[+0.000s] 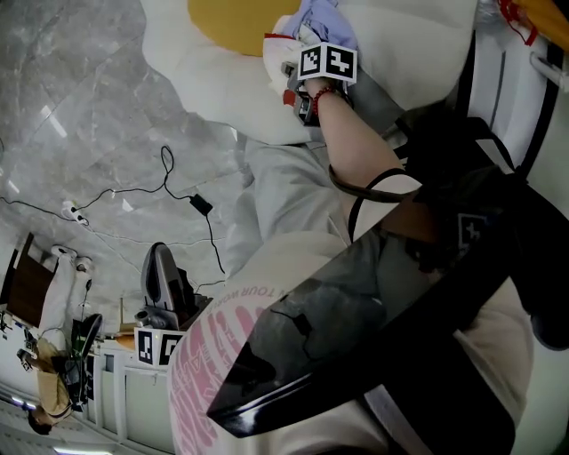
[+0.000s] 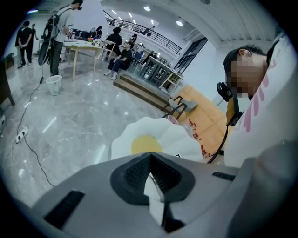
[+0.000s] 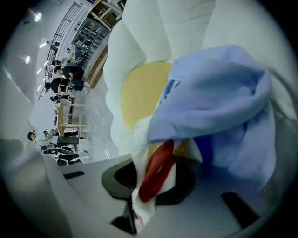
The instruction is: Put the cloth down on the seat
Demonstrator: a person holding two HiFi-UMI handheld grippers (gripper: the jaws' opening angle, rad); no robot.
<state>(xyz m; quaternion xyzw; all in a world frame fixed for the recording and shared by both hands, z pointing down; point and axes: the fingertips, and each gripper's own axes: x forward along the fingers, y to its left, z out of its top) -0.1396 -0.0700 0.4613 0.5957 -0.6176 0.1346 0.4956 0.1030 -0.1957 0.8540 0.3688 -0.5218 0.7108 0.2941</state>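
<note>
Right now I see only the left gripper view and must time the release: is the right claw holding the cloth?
Observer: Yes. The right claw is shut on the cloth, pinching its white and red edge.
Operator: Where is it relative to the seat?
Observer: The head view shows it over the white seat, beside the yellow centre; I cannot tell whether they touch.
Operator: Is the cloth spread out?
Observer: No, the light blue part is bunched up beyond the claw.
</note>
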